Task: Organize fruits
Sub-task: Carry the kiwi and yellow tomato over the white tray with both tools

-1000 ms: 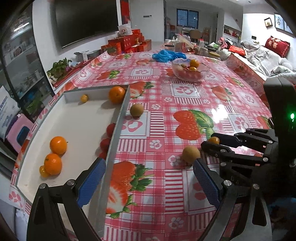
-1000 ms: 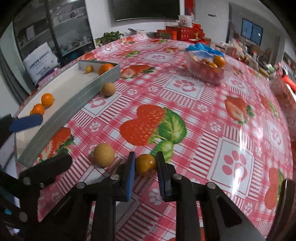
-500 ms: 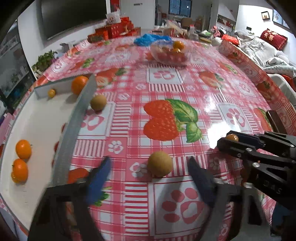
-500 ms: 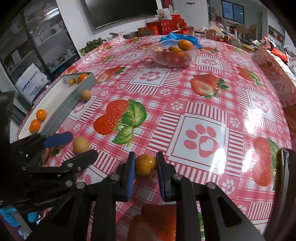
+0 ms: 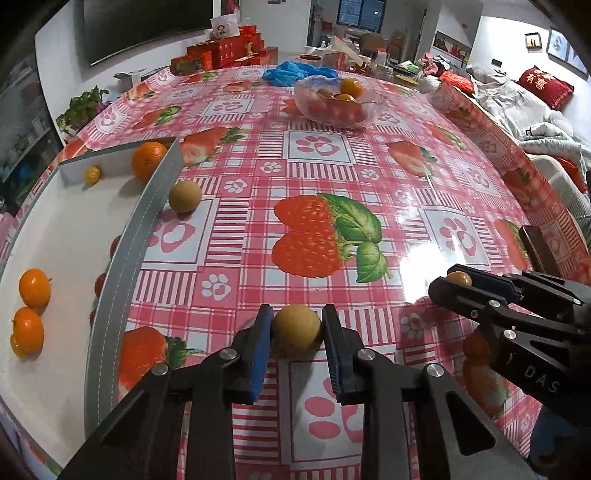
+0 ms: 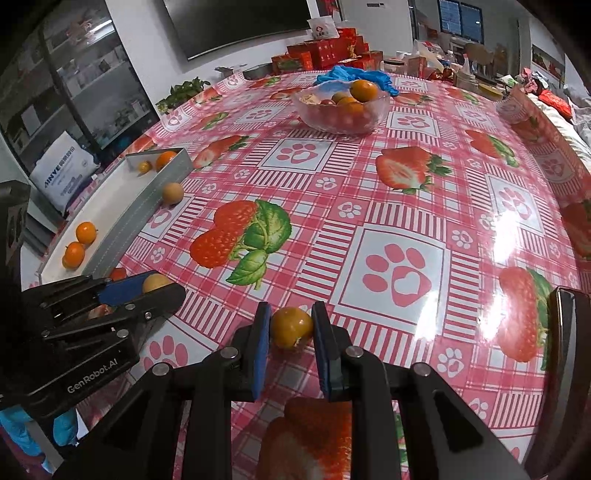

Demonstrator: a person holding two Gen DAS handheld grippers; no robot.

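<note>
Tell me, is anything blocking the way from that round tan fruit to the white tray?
Only the tray's own grey side wall, which rises between the round tan fruit, held in the left gripper, and the white tray floor. The fruit must be lifted over it.

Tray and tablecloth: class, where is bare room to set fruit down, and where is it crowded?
Free: the white tray floor between its far orange and the near oranges; the cloth between glass bowl and grippers. Crowded: the near edge, around both grippers.

A dark screen [image 5: 147, 26] hangs on the white wall [image 5: 62, 55]; a sofa [image 5: 535, 107] stands right.
</note>
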